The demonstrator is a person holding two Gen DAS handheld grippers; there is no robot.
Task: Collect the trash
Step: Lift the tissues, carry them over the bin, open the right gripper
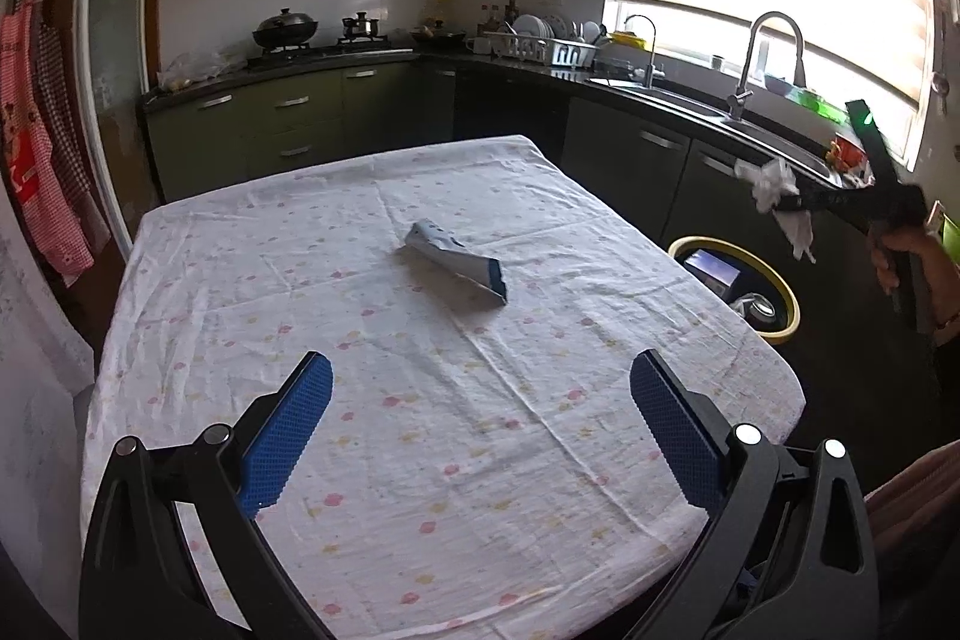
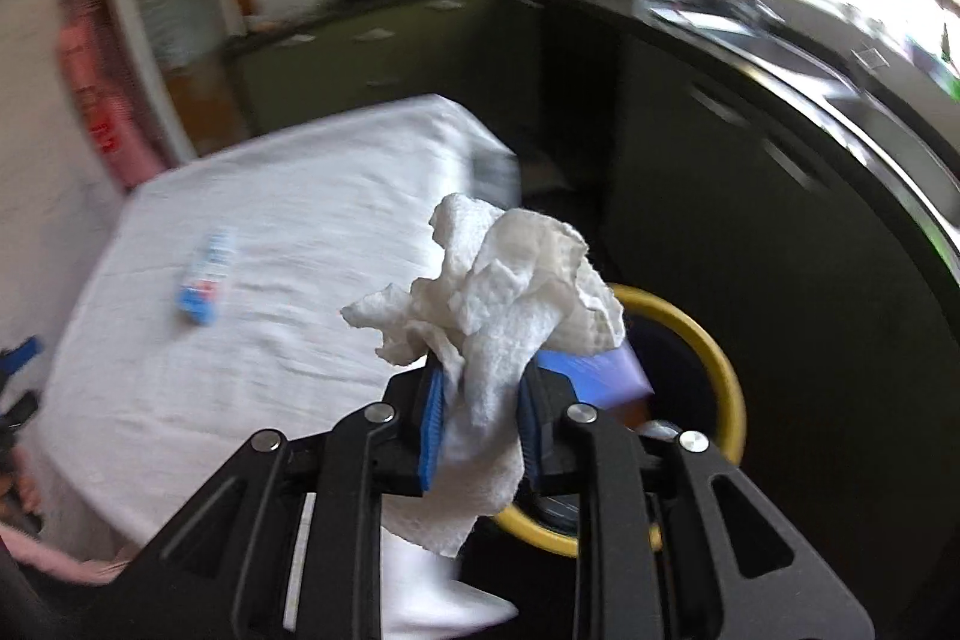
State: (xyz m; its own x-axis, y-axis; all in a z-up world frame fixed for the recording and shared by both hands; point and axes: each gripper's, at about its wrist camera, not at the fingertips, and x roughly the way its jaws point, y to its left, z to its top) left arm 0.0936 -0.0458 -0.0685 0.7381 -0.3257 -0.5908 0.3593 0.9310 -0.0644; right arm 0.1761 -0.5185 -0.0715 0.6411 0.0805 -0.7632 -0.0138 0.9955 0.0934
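Above yellow-rimmed bin [image 2: 729,376]: gripped tissue [image 2: 498,304] (crumpled)

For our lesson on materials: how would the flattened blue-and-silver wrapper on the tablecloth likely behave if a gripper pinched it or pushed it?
The wrapper lies creased and partly flattened on the tablecloth, so it probably crumples rather than staying stiff. It looks thin and empty, so likely very light. Its shiny surface may slip between pads, and a push would probably slide it, not roll it.

Black grippers [image 1: 480,430] — blue pads [image 1: 288,436]
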